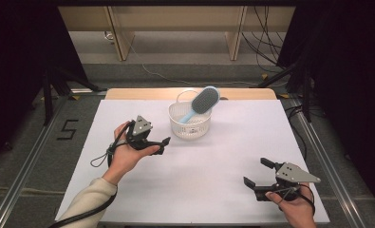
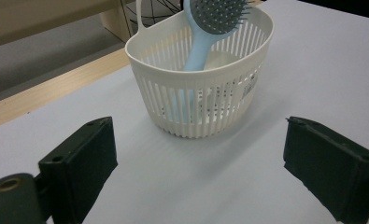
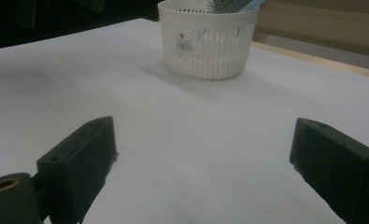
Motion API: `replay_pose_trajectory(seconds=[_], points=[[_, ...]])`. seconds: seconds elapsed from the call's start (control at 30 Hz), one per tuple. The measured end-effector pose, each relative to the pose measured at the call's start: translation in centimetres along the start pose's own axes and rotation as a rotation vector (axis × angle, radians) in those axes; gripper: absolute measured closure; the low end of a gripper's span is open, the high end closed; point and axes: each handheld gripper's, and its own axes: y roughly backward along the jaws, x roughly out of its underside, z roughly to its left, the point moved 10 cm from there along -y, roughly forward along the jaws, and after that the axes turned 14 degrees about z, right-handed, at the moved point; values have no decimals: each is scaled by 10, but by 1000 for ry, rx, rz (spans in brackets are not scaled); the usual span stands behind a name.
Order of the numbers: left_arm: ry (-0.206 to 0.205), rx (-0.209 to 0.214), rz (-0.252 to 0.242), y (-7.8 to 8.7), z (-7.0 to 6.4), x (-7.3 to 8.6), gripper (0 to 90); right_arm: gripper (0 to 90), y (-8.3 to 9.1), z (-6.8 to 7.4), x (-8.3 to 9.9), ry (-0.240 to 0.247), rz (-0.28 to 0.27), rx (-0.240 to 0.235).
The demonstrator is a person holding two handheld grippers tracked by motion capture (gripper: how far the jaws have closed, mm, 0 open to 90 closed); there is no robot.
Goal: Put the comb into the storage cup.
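A white slatted basket (image 1: 190, 124) stands upright at the far middle of the white table (image 1: 213, 166). A light blue hairbrush (image 1: 201, 102) leans in it, handle down, its grey bristled head sticking out over the rim. My left gripper (image 1: 162, 145) is open and empty, just left of the basket and pointing at it. In the left gripper view the basket (image 2: 201, 93) and hairbrush (image 2: 205, 32) sit close ahead between the wide-apart jaws. My right gripper (image 1: 257, 172) is open and empty near the front right edge. Its view has the basket (image 3: 208, 46) farther off.
A strip of bare wood (image 1: 128, 93) runs along the table's far edge. Metal rails (image 1: 31, 152) flank the table, and a "5" (image 1: 67, 129) is marked on the floor at left. Cables (image 1: 266, 42) and wooden legs (image 1: 121, 38) lie beyond.
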Motion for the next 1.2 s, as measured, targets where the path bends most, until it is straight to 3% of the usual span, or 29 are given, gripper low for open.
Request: replay_pose_trajectory(seconds=[0.67,1.2], points=[[11,7,-41,21,4,23,86,80,1,0,-1,1,-1,-2],[18,-17,-49,32,10,39,88,79,1,0,-1,3,-1,-1]])
